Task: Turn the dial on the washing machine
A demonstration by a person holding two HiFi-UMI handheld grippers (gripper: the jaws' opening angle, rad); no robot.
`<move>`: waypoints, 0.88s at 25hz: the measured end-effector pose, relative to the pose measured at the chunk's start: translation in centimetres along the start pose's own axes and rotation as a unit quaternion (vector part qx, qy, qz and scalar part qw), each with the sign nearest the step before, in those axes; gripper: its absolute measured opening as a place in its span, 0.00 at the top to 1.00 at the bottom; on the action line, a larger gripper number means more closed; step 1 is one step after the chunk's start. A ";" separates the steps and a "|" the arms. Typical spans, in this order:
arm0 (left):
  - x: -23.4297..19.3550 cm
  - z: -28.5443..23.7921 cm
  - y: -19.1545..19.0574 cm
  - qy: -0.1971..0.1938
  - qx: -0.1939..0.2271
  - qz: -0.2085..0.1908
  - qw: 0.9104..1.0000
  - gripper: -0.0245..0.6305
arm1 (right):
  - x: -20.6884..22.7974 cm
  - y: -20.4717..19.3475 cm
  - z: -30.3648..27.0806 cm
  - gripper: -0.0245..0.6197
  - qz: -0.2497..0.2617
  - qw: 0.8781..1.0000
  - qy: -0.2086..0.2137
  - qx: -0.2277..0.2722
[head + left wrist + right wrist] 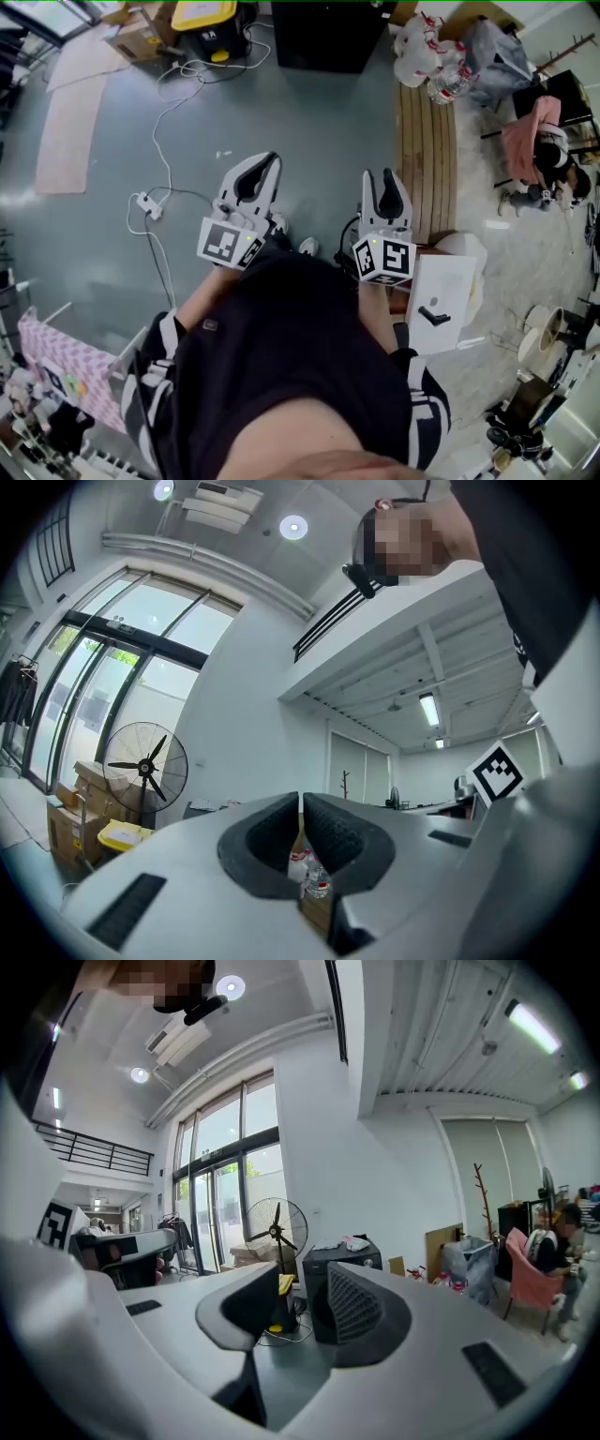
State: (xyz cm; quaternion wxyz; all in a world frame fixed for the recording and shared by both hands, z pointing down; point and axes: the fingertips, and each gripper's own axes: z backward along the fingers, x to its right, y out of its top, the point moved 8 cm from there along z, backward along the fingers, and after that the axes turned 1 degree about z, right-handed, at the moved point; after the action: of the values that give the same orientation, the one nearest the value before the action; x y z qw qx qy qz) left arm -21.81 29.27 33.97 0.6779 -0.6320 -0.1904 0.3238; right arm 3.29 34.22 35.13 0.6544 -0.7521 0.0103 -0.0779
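My left gripper (271, 161) is held at waist height over the grey floor and points forward. In the left gripper view its jaws (300, 803) meet at the tips, shut with nothing in them. My right gripper (380, 176) is beside it, about a hand's width to the right. Its jaws (302, 1297) stand apart with nothing between them. A dark box-shaped machine (323, 33) stands at the far edge of the floor ahead, and it also appears past the right jaws (342, 1252). No dial can be made out on it.
A slatted wooden bench (427, 141) runs along the right, with water bottles (422, 52) at its far end. A white cable and power strip (150, 204) lie on the floor to the left. A white box with a black handle (441, 295) stands by my right side. A standing fan (275, 1225) is beside the dark machine.
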 end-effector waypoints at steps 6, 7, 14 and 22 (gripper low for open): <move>-2.4 0.0 -0.2 -0.006 -0.006 0.006 1.000 0.91 | -1.0 -0.8 -2.7 0.70 0.007 1.000 -0.009 -0.009; -2.9 -0.2 -0.2 -0.009 -0.007 0.009 1.000 0.91 | -1.1 -0.7 -3.1 0.70 0.006 1.000 -0.014 -0.009; -6.6 -3.8 -0.5 -0.009 -0.006 0.021 1.000 0.91 | -0.5 0.3 -7.0 0.70 0.008 0.999 -0.028 -0.014; -8.4 -12.2 -2.1 0.004 -0.015 0.010 1.000 0.91 | 5.6 0.5 -15.8 0.70 0.004 1.000 -0.009 -0.012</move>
State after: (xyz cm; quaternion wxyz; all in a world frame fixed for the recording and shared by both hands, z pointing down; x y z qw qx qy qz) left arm -19.32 14.61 35.72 0.6660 -0.6450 -0.1859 0.3254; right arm 6.80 17.98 37.27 0.6459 -0.7603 0.0084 -0.0682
